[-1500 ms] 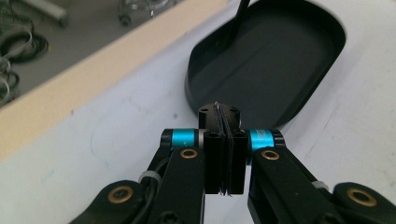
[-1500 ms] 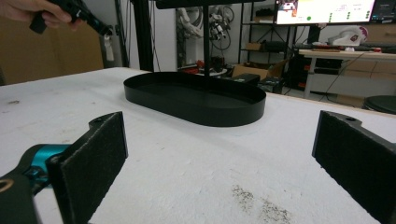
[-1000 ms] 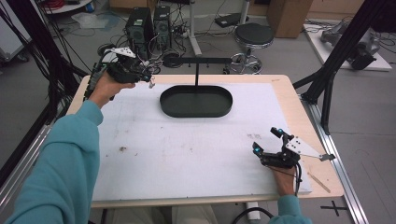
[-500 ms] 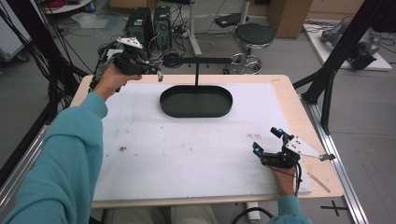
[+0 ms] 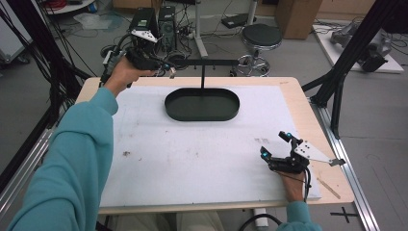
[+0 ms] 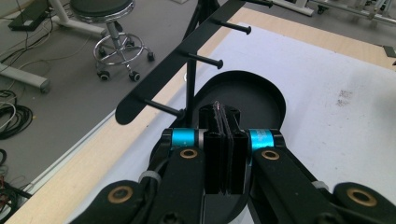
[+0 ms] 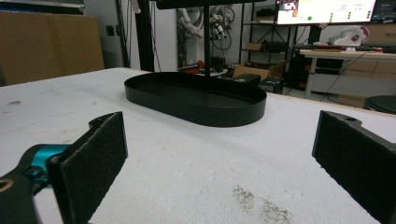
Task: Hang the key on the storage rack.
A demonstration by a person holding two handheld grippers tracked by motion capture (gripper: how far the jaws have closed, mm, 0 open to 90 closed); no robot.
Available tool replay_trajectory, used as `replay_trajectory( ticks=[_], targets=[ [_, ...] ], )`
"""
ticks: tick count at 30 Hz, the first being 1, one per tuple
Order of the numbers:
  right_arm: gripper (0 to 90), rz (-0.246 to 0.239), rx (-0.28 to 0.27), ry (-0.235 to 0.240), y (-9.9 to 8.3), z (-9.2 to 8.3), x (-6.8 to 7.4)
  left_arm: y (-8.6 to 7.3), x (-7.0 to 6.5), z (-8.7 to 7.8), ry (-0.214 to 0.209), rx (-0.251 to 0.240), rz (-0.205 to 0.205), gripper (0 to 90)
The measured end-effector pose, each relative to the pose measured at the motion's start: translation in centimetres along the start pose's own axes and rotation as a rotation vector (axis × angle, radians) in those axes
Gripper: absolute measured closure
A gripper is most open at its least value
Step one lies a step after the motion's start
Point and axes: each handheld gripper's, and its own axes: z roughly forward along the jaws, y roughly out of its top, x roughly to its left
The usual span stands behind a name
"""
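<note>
since a second ago the left gripper (image 5: 169, 72), jaws pressed together on something thin, rose toward the stand (image 5: 202, 103) at the worktop's (image 5: 288, 96) far edge; rigid, likely light metal, grab the post; right gripper (image 5: 276, 147) jaws apart.

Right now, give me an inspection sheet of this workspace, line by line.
Surface: white mat on a wooden table, faintly smudged.
Job's things: black oval tray with upright post and a peg bar, pegs bare.
Clutter: nothing seen on the mat.
Grippers: left gripper shut, raised beside the peg bar's end; right gripper open, low over the mat.
Cables: one trails from the right gripper.
Surroundings: stool, computer towers.
</note>
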Motion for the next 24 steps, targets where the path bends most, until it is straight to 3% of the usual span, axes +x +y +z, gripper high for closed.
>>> replay_trajectory(
  ticks=[24],
  targets=[
    [2.4, 0.005, -0.001, 0.001, 0.0, 0.0, 0.0, -0.5, 0.6, 2.7, 0.034, 0.049, -0.015, 88.3]
  ],
)
